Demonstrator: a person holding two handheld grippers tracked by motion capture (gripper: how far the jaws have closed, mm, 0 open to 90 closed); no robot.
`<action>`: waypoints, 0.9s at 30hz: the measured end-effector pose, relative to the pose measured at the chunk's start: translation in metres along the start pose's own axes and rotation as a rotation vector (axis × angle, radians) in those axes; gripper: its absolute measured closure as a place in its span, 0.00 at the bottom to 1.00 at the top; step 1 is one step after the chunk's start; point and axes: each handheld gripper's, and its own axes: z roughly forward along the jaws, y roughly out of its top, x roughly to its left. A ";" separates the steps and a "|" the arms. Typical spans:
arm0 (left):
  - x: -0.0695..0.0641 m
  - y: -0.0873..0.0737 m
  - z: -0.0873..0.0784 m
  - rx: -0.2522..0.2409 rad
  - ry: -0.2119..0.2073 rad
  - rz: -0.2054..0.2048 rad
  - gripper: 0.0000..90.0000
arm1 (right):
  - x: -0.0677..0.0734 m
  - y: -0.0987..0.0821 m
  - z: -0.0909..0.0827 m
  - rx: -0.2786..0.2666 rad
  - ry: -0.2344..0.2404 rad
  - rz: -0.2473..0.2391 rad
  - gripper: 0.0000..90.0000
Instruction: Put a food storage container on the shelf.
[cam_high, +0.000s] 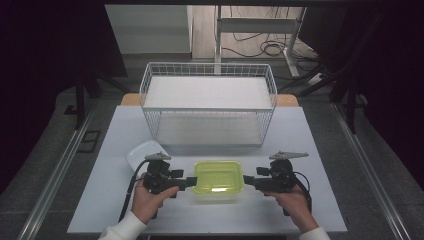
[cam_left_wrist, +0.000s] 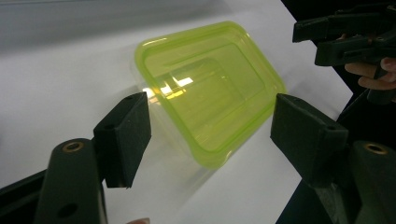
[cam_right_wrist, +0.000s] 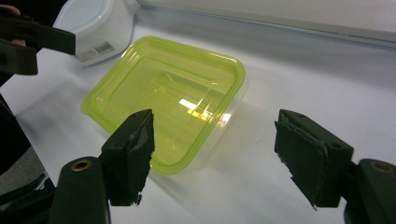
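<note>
From the high view, the green-lidded container (cam_high: 218, 179) sat near the front edge of the worktop (cam_high: 320, 190), about midway along it. I had my left gripper (cam_high: 191, 182) at its left end and my right gripper (cam_high: 248, 181) at its right end, both aimed inward, so the box could be taken from two sides at once. Behind it stood a wire basket (cam_high: 209, 102) toward the back edge, and a white tub (cam_high: 142, 152) lay near the basket's front left corner.

In the left gripper view, my jaws stood wide apart and held nothing; the container (cam_left_wrist: 208, 95) lay ahead between them, untouched, with the other gripper (cam_left_wrist: 348, 39) beyond it at the top right.

In the right gripper view, those jaws were likewise spread and empty, the lid's near corner just past the left pad (cam_right_wrist: 133, 156). The white tub (cam_right_wrist: 95, 28) showed behind the container (cam_right_wrist: 170, 98). I judged both grippers were lined up for a grasp not yet made.
</note>
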 end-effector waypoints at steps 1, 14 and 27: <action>-0.001 0.001 0.003 0.004 0.002 -0.004 0.32 | 0.000 0.001 0.001 0.001 0.001 0.005 0.34; 0.019 0.007 0.028 0.042 0.009 -0.161 0.45 | -0.010 0.000 0.024 0.055 0.015 0.069 0.41; 0.026 0.002 0.038 0.083 -0.005 -0.182 0.54 | -0.014 -0.005 0.037 0.072 0.048 0.118 0.49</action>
